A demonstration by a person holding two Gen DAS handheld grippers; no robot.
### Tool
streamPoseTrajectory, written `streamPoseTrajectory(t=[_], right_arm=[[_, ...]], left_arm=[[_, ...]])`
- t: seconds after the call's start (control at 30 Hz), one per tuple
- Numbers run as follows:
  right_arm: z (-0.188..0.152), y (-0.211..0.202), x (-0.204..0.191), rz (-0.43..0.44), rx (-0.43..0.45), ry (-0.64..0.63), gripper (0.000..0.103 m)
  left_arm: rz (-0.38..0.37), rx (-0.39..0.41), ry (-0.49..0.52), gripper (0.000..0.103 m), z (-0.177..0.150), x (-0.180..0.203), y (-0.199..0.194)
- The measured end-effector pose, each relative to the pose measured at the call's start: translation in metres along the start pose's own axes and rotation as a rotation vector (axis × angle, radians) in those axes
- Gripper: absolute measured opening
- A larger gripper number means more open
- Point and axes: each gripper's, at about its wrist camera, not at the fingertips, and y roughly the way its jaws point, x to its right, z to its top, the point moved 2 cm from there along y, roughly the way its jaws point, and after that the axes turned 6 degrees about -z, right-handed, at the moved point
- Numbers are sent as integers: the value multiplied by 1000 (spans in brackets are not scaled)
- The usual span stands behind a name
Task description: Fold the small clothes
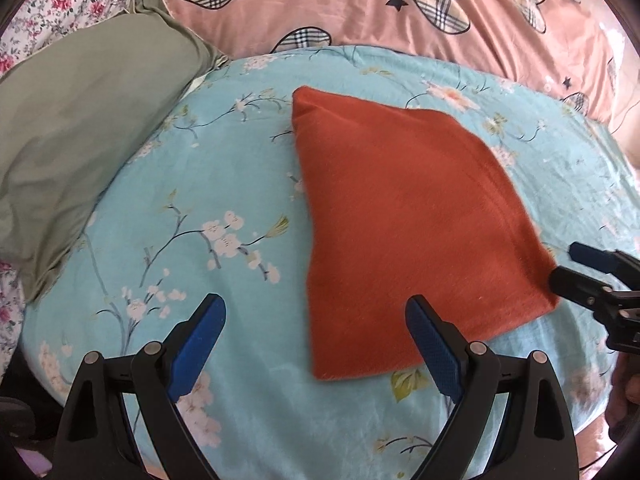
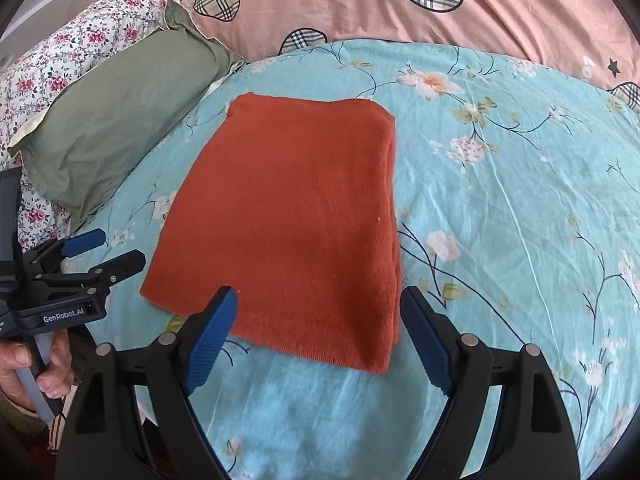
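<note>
Rust-orange garment (image 2: 288, 224) folded into neat rectangle, lying flat on bed over blue floral sheet (image 2: 500, 208); layered edges visible along its right side; nothing on top of it. Left gripper (image 1: 316, 320) spread wide, empty, hovering at cloth's near-left corner; one blue pad over sheet, other over cloth. Right gripper (image 2: 320, 312) likewise wide, nothing held, straddling near edge; no contact seen. Green pillow (image 2: 120, 120) left of cloth, apart; pink heart-print quilt (image 2: 440, 20) behind. Hand (image 2: 28, 364) grips left handle.
</note>
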Motion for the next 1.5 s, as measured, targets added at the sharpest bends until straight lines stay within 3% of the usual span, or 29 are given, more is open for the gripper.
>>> streamPoseTrajectory(t=[0.1,0.23,0.37,0.47,0.53,0.77,0.87,1.5], right_arm=[[4,5,3,12,-6,24,84],[11,9,9,13,-4,52,84],[16,11,12,3,-2,63,84],[18,11,17,0,2,69,84],[19,11,20,3,6,82,84],[17,9,25,12,6,95,85],[15,7,23,16,7,96,85],[14,6,3,34,-2,26,87]], left_arm=[[-36,-2,-22,92,4,-4,3],[-30,-9,-48,92,9,-10,8],[-109,15,-60,92,11,-11,7],[-171,-69,-51,93,11,-7,11],[-145,-77,-36,93,11,-6,11],[70,32,-36,95,12,-11,-1],[140,28,3,95,12,-10,1],[32,15,32,98,8,6,7]])
